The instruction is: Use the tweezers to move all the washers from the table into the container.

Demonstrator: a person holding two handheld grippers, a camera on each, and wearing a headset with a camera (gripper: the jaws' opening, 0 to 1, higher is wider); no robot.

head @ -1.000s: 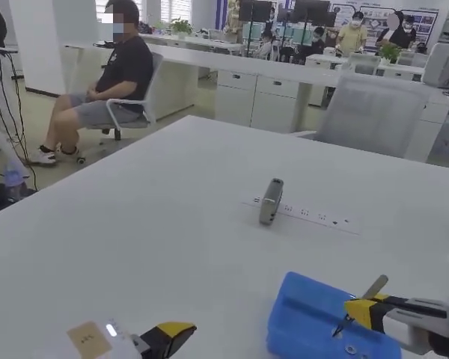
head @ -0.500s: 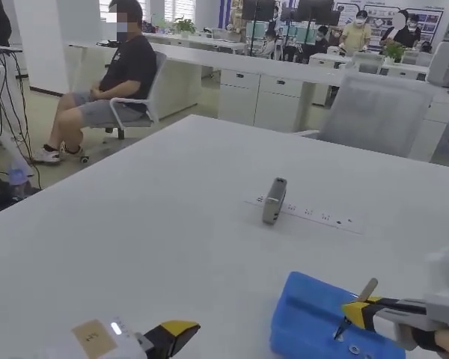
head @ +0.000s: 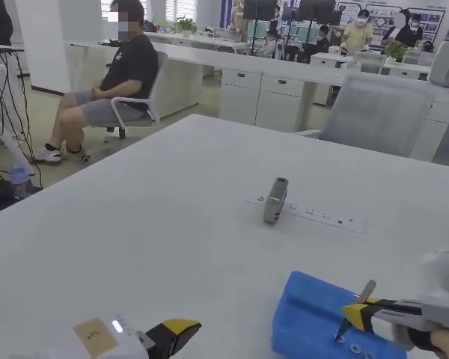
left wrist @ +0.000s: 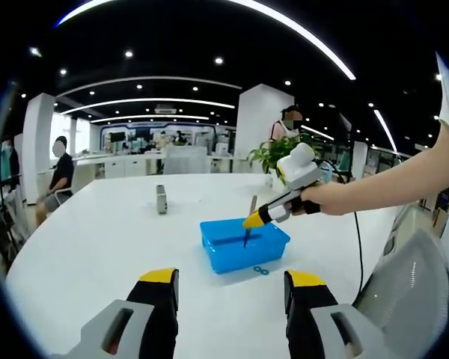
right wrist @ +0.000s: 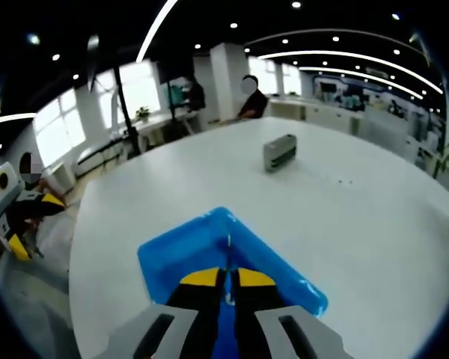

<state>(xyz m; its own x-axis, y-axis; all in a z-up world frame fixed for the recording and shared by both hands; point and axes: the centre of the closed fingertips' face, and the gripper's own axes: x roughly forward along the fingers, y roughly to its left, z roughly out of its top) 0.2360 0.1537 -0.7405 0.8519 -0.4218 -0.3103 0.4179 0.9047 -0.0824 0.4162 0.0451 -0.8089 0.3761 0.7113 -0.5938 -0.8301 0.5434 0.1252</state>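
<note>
Basically nothing has moved in the last second: right gripper (head: 357, 311) still clenched on the tweezers (head: 369, 290), tip down inside the blue container (head: 299, 318). So this transfer isn't finished, I'd say. Two washers (left wrist: 260, 270) lie on the table (left wrist: 97, 247) just beside the container's near wall. No washers made out inside the container. Left gripper (left wrist: 230, 288) spread, empty, well apart from the container.
</note>
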